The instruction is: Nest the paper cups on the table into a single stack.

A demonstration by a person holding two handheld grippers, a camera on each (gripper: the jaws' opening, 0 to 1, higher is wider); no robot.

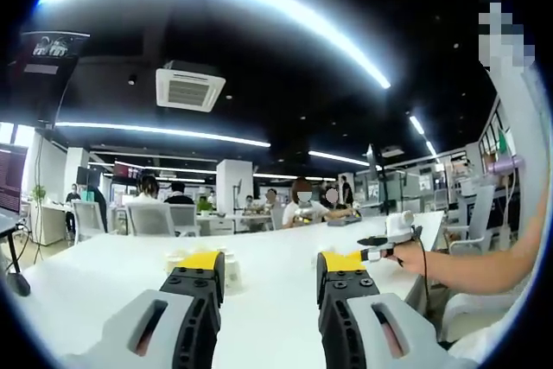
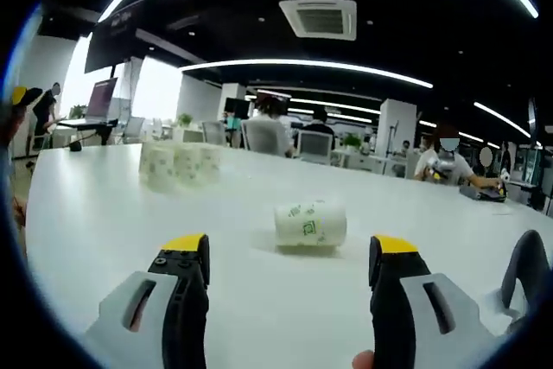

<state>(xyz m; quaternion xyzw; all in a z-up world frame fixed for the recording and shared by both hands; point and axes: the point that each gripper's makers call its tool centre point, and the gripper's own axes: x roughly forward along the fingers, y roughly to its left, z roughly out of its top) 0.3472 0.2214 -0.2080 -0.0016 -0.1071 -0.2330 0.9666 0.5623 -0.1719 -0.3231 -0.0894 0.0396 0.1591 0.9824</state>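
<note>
White table [image 2: 104, 213], one paper cup [image 2: 311, 223] lying on its side ahead of the right gripper [image 2: 291, 257] — jaws spread wide, nothing held, cluster of cups [image 2: 177, 164] farther back-left, left gripper [image 1: 270, 267] likewise open and empty — cups [image 1: 226, 267] just beyond its tips.

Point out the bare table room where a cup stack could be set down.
Free: the white table between the right gripper and the lying cup, and the stretch left of that cup, short of the cup cluster. Crowded: around that cluster, also seen behind the left gripper.
</note>
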